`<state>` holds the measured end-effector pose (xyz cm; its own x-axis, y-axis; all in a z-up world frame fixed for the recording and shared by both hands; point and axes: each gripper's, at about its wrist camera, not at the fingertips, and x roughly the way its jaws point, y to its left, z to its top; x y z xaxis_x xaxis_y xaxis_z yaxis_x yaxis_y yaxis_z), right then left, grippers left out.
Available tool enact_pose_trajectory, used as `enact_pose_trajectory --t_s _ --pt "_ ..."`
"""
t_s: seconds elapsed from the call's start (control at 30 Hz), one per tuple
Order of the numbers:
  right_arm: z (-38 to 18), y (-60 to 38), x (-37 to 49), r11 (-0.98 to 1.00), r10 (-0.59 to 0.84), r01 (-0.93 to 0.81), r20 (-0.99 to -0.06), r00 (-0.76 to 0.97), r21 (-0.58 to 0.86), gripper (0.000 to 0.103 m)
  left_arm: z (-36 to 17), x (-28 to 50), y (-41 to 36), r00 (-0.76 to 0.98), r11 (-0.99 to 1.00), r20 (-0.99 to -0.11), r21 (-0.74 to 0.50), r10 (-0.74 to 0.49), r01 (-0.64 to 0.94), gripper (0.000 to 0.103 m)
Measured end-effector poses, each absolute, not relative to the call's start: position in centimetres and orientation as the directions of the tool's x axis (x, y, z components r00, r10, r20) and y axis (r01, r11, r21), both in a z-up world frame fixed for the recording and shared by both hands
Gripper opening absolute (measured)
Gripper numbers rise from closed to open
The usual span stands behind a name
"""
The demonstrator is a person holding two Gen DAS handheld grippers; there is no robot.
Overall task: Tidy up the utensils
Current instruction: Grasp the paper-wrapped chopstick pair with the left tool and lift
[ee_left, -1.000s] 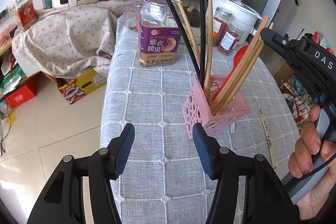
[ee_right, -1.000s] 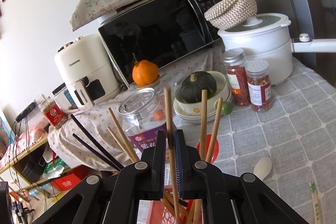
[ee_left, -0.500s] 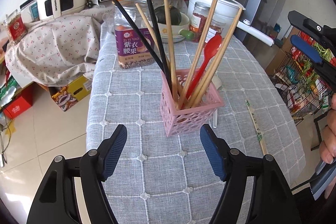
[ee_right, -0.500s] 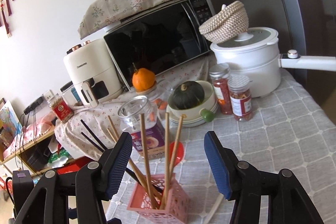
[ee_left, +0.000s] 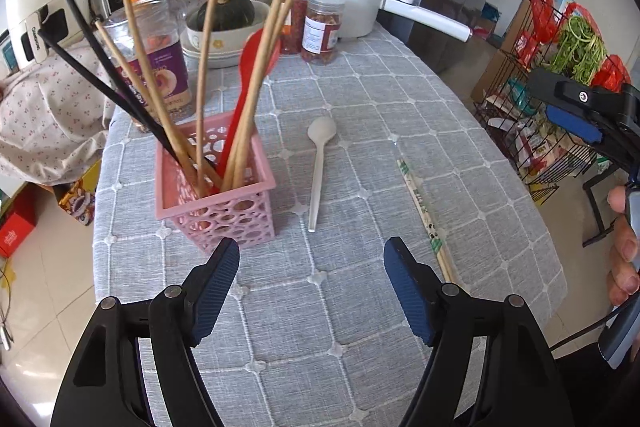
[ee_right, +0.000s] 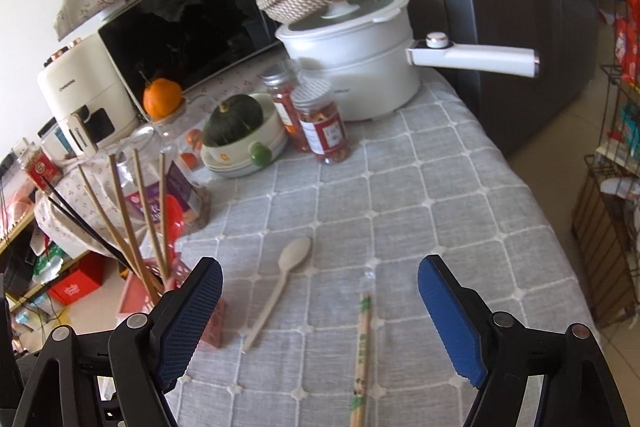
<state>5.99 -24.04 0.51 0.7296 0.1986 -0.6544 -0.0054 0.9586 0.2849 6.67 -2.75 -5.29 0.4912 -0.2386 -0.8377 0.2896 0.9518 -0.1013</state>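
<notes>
Left gripper: the left gripper (ee_left: 312,287) hovers over the near edge of the table (ee_left: 400,99), jaws wide apart, holding nothing.
Right gripper: the right gripper (ee_right: 320,311) also hovers above the near edge, jaws wide apart and empty.
Basket: a pink basket (ee_left: 224,203) stands near the table's left edge, holding wooden chopsticks, two black ones and a red spoon (ee_left: 252,67), all upright and leaning.
Loose spoon: a pale spoon (ee_left: 318,167) lies flat on the cloth just right of the basket, bowl toward the far edge, handle toward the near edge.
Wrapped chopsticks: a paper-wrapped pair of chopsticks (ee_left: 424,211) lies flat further right, apart from the spoon.
Long axis: the pair runs from far to near edge, angling slightly rightward as it nears the left gripper; in the right wrist view the pair (ee_right: 362,351) points almost straight along the gripper's line of sight.
Which hand is nearer: the pair lies between the right gripper's fingers in its own view, so the right looks better placed for it; the spoon sits nearer the left gripper.
Judgement: both loose pieces likely belong in the basket next.
</notes>
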Motion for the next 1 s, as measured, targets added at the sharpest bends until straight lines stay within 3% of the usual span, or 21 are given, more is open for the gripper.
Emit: enact_pose_trajectory --t_s 0.2,0.57,0.83,1.0 --pt "-1.2 -27.1 6.0 0.961 0.141 0.089 -0.739 0.659 0.263 0.086 -6.4 7.3 -6.8 0.442 0.939 -0.863 -0.1 -0.246 0.329 0.077" --pt "-4.0 -30.8 6.1 0.962 0.076 0.179 -0.834 0.546 0.205 0.086 -9.7 11.6 -12.7 0.352 0.925 -0.879 -0.213 -0.322 0.314 0.073" --pt "-4.8 -32.6 6.4 0.958 0.068 0.205 -0.853 0.518 0.201 0.086 -12.7 14.9 -15.9 0.335 0.928 -0.887 -0.217 -0.317 0.305 0.03" --pt "-5.3 -33.2 6.6 0.953 0.067 0.225 -0.864 0.499 0.203 0.086 -14.4 16.2 -16.8 0.345 0.94 -0.899 -0.166 -0.268 0.297 0.02"
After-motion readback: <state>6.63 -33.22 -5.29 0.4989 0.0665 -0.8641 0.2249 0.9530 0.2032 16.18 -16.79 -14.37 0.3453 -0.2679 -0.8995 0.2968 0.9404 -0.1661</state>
